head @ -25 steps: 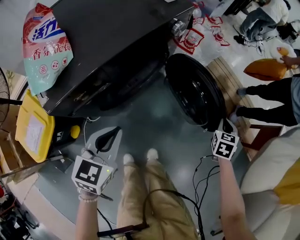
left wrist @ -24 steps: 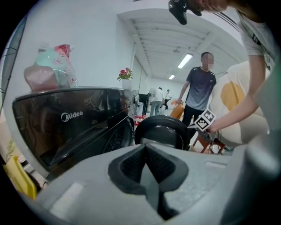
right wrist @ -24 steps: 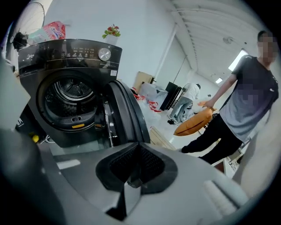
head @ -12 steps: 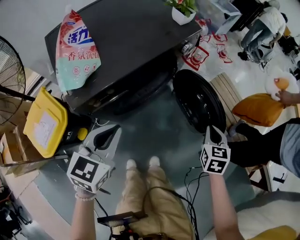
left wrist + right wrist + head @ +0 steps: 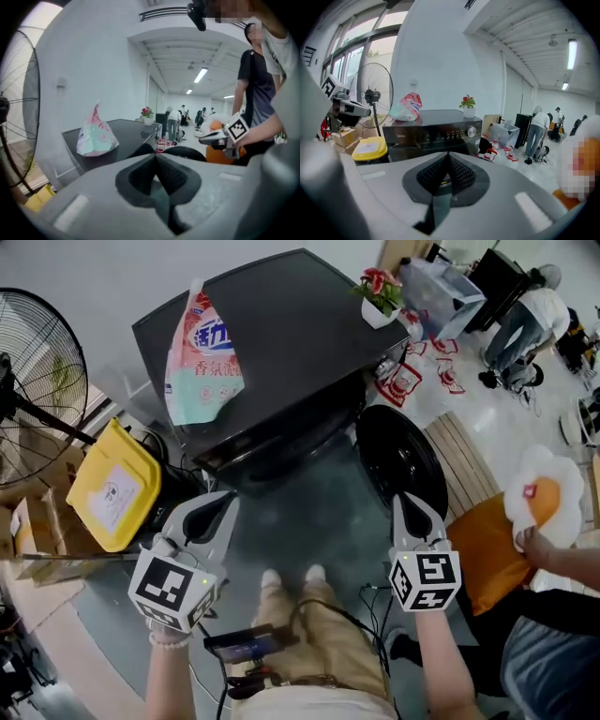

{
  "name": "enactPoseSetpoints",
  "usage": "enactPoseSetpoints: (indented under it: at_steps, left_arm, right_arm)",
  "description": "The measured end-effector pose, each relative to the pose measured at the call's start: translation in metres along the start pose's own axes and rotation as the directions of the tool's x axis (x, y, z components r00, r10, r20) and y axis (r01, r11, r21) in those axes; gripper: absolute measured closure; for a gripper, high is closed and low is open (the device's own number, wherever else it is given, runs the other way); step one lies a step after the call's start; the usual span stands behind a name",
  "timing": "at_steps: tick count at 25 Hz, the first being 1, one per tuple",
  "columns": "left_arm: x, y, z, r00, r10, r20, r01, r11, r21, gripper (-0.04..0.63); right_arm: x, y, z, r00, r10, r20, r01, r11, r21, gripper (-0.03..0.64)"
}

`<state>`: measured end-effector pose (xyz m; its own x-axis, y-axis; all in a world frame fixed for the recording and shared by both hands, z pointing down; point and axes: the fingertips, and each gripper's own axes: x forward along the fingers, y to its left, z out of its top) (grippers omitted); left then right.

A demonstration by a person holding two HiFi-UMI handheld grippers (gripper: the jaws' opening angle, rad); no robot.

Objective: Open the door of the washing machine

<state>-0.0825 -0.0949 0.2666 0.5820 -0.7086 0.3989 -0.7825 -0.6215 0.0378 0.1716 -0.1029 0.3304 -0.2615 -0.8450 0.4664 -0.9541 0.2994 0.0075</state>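
The black washing machine [image 5: 281, 329] stands ahead, and its round door [image 5: 403, 457] hangs swung open to the right of the drum opening. My right gripper [image 5: 400, 500] is shut and holds nothing; it hangs just in front of the door's lower edge, apart from it. My left gripper [image 5: 228, 497] is also shut and holds nothing, in front of the machine's left half. In the right gripper view the gripper [image 5: 448, 157] looks at the machine's control panel [image 5: 440, 132]. In the left gripper view the gripper [image 5: 156, 157] faces the machine's top [image 5: 126, 132] and the open door [image 5: 185, 152].
A detergent bag [image 5: 204, 357] and a potted plant [image 5: 380, 292] sit on the machine. A yellow container [image 5: 112, 486] and a fan [image 5: 37, 352] stand at the left. At the right lie an orange cushion [image 5: 483, 549] and red-and-white packets [image 5: 422, 376]. People stand behind.
Both grippers have risen. The right one has come away from the open door's edge and swung left. The head view has lifted, so more of the machine's top shows.
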Motion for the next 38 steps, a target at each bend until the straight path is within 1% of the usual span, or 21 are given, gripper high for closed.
enactPoseSetpoints:
  at_steps: [8, 16, 21, 26, 32, 38]
  left_arm:
    - [-0.04, 0.002, 0.033, 0.998, 0.029, 0.051, -0.029, 1.0, 0.003, 0.601]
    - [-0.07, -0.003, 0.051, 0.995, 0.041, 0.095, -0.041, 0.999, 0.001, 0.601]
    - [-0.083, -0.009, 0.048, 0.993, 0.048, 0.106, -0.047, 0.999, -0.013, 0.601]
    - [-0.093, -0.008, 0.05, 0.991, 0.063, 0.122, -0.06, 0.998, -0.023, 0.601]
    - [-0.097, -0.014, 0.053, 0.989, 0.059, 0.134, -0.056, 0.998, -0.024, 0.601]
    - [-0.097, -0.017, 0.052, 0.989, 0.061, 0.137, -0.057, 0.998, -0.031, 0.601]
  right_arm:
    - [-0.03, 0.045, 0.059, 0.991, 0.077, 0.108, -0.075, 0.997, -0.022, 0.612]
    - [-0.052, 0.068, 0.09, 0.976, 0.128, 0.174, -0.12, 0.991, -0.056, 0.612]
    - [-0.064, 0.082, 0.096, 0.971, 0.162, 0.178, -0.148, 0.985, -0.091, 0.612]
    - [-0.073, 0.093, 0.104, 0.964, 0.176, 0.199, -0.161, 0.983, -0.087, 0.612]
    - [-0.078, 0.102, 0.107, 0.958, 0.203, 0.2, -0.186, 0.977, -0.1, 0.612]
    - [-0.079, 0.104, 0.111, 0.955, 0.211, 0.21, -0.195, 0.976, -0.097, 0.612]
